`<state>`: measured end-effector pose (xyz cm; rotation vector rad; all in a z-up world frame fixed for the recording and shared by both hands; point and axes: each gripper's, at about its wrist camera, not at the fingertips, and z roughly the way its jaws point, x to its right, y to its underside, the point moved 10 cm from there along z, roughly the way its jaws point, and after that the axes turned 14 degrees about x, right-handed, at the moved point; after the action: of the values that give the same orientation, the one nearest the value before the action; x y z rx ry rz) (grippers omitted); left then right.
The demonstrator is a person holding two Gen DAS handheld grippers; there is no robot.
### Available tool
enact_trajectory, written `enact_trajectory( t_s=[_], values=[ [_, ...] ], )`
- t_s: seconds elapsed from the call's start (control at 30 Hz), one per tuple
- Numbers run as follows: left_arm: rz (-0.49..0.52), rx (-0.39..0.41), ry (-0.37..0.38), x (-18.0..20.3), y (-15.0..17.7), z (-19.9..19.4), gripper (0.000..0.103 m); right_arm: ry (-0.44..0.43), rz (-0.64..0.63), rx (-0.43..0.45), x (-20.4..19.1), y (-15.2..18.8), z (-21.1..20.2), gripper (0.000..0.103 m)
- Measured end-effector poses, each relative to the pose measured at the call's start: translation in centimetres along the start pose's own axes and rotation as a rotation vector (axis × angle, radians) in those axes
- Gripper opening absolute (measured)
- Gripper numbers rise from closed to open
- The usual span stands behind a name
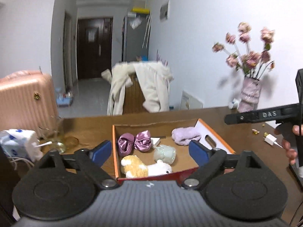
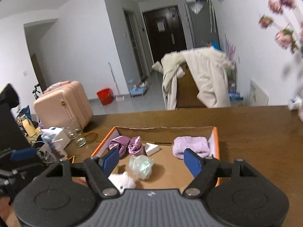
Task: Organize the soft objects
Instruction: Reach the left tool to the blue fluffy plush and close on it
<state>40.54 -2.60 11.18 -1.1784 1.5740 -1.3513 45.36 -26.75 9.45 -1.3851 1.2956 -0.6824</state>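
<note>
**Soft things gathered in the box, both grippers empty above it**

The cardboard box (image 1: 217,138) sits on the wooden tabletop (image 2: 255,138), toward its far edge, and holds all the soft items in sight. Two purple satin scrunchies (image 1: 134,143) lie side by side at the box's far left corner; a fluffy lilac cloth (image 2: 191,145) rests against the far right wall. A pale green iridescent bundle (image 2: 141,167) sits mid-floor, and a yellow-and-white plush toy (image 1: 145,167) lies along the near wall. Spread apart like this, each piece remains easy to reach, which suits sorting.

The left gripper (image 1: 151,151) hangs over the box's near side, its blue pads wide apart with nothing between them. The right gripper (image 2: 151,160) is likewise spread and empty. No soft item is visible outside the box, so the gathering looks largely done.

Beyond the box, at the tabletop's left edge, stand a drinking glass (image 2: 76,132) and a tissue pack (image 1: 19,143); a vase of pink flowers (image 1: 250,94) occupies the far right corner.
</note>
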Motion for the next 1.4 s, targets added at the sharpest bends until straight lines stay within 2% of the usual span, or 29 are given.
enact_trajectory(
  t_s=[0.13,0.33,0.4,0.5,0.63,0.7,0.8,0.97,1.07,1.13,1.23,1.3,1.4],
  values=[
    [0.05,0.08,-0.004,1.7,0.9,-5.4,0.102,-0.018,-0.036,0.09,-1.2,1.4,-6.6,0.086],
    [0.011,0.134,-0.001,3.2,4.2,-12.5,0.103,-0.036,-0.14,0.176,-4.3,5.6,-14.9,0.089],
    [0.002,0.141,0.01,4.0,5.3,-14.2,0.103,-0.03,-0.163,0.196,-5.4,7.4,-16.9,0.089],
    [-0.003,0.141,0.035,5.5,7.1,-16.7,0.103,-0.021,-0.176,0.204,-6.7,10.9,-19.3,0.096],
    [-0.019,0.091,0.078,7.3,10.0,-18.3,0.103,0.017,-0.116,0.178,-7.0,16.1,-21.6,0.098],
    [-0.012,0.056,0.097,8.1,11.5,-18.2,0.103,0.034,-0.077,0.161,-6.6,17.9,-22.2,0.098],
    [-0.008,0.024,0.126,9.1,12.8,-17.5,0.103,0.011,-0.014,0.13,-6.0,19.8,-22.3,0.098],
    [-0.038,-0.007,0.127,9.8,13.6,-15.6,0.103,0.068,0.058,0.118,-3.8,20.8,-21.3,0.094],
    [-0.042,-0.029,0.15,10.4,14.2,-13.8,0.103,0.05,0.111,0.118,-2.6,20.5,-19.8,0.08],
    [-0.042,-0.046,0.17,11.1,14.6,-12.1,0.102,0.056,0.135,0.125,-1.5,20.2,-17.9,0.063],
    [-0.052,-0.092,0.194,12.2,15.4,-8.7,0.087,0.075,0.142,0.095,0.0,19.9,-14.8,0.046],
    [-0.069,-0.13,0.21,12.8,16.1,-6.2,0.075,0.045,0.16,0.078,0.5,19.1,-12.6,0.044],
    [-0.125,-0.201,0.199,12.9,17.3,-2.5,0.073,0.025,0.146,0.04,1.0,18.2,-9.1,0.044]
  ],
)
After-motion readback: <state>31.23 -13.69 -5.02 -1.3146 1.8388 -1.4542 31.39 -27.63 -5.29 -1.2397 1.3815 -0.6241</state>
